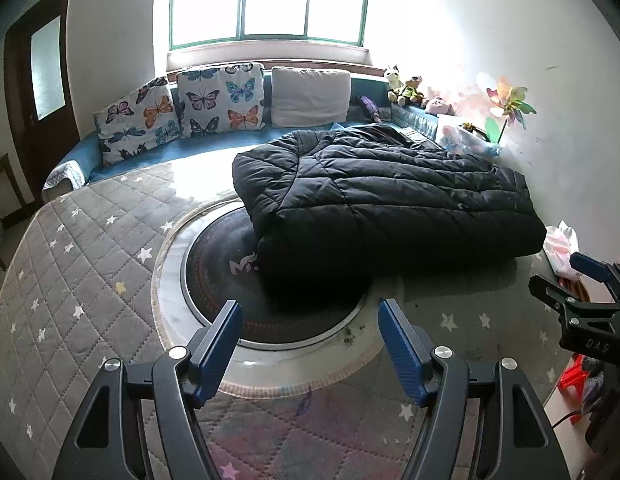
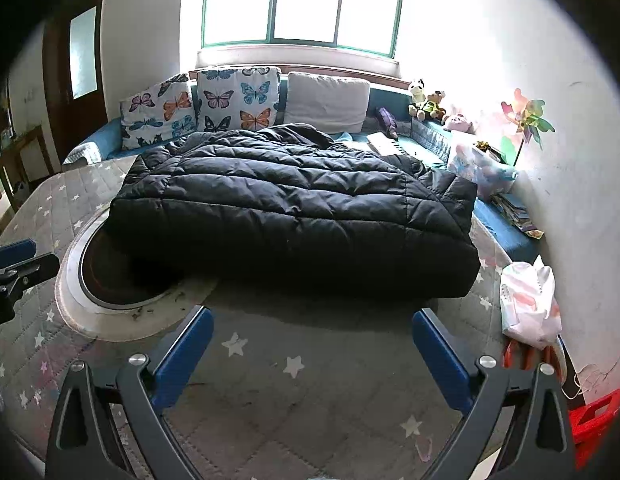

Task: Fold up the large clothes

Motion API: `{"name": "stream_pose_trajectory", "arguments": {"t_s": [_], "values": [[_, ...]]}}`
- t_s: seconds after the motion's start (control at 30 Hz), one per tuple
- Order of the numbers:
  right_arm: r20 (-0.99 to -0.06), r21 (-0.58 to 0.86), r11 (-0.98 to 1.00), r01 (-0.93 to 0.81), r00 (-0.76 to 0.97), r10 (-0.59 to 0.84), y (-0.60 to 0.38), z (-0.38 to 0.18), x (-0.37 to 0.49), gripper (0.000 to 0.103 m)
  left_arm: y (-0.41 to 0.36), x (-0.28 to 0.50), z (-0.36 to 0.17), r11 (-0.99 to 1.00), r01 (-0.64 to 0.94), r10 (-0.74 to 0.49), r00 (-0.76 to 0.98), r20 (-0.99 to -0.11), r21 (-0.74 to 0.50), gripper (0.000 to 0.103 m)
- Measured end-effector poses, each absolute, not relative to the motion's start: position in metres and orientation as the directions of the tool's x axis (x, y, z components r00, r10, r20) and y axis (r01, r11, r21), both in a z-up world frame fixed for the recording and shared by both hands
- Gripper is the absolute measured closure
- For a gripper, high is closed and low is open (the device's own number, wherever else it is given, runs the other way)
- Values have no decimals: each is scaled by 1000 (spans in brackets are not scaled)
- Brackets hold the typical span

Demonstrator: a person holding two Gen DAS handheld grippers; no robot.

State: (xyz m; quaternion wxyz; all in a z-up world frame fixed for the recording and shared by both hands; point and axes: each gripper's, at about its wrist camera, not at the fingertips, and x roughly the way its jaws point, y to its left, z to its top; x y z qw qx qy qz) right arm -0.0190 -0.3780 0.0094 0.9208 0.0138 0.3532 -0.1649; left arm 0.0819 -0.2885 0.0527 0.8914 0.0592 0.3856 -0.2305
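A black quilted puffer coat [image 1: 374, 196] is lying folded into a thick, roughly rectangular bundle on a grey star-patterned mat [image 1: 70, 264]. Its near edge is forming a plump, rounded fold, and the stitched panels are puffing up between the seams. A sleeve or side panel is sticking out at the right end. Part of the coat is covering a dark round inset [image 1: 226, 276] with a pale ring around it. Behind the coat, butterfly cushions [image 1: 182, 108] and a plain cushion [image 1: 310, 96] are leaning along a blue bench under a bright window [image 1: 270, 0].

The left gripper [image 1: 310, 320] is hovering short of the coat's near edge, its blue fingers spread apart with nothing between them. The right gripper [image 2: 312, 328] is likewise hanging just in front of the coat, fingers spread wide and holding nothing. A white plastic bag [image 2: 530, 304] is sitting near the wall on the right.
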Motion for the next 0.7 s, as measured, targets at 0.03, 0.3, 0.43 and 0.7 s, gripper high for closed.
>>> {"name": "stream_pose_trajectory", "arguments": {"t_s": [0.03, 0.3, 0.43, 0.7], "values": [[-654, -89, 945, 315, 697, -294, -378, 9, -20, 0, -288, 81, 52, 886, 457, -366, 595, -715, -72, 29], [-652, -80, 943, 323, 698, -295, -377, 9, -22, 0, -283, 80, 46, 894, 441, -360, 595, -718, -81, 29], [-650, -78, 943, 324, 700, -294, -378, 9, -22, 0, -281, 81, 43, 895, 438, -357, 591, -723, -84, 29], [-656, -76, 943, 323, 696, -291, -376, 8, -22, 0, -282, 80, 38, 897, 436, -347, 593, -726, -73, 29]]}}
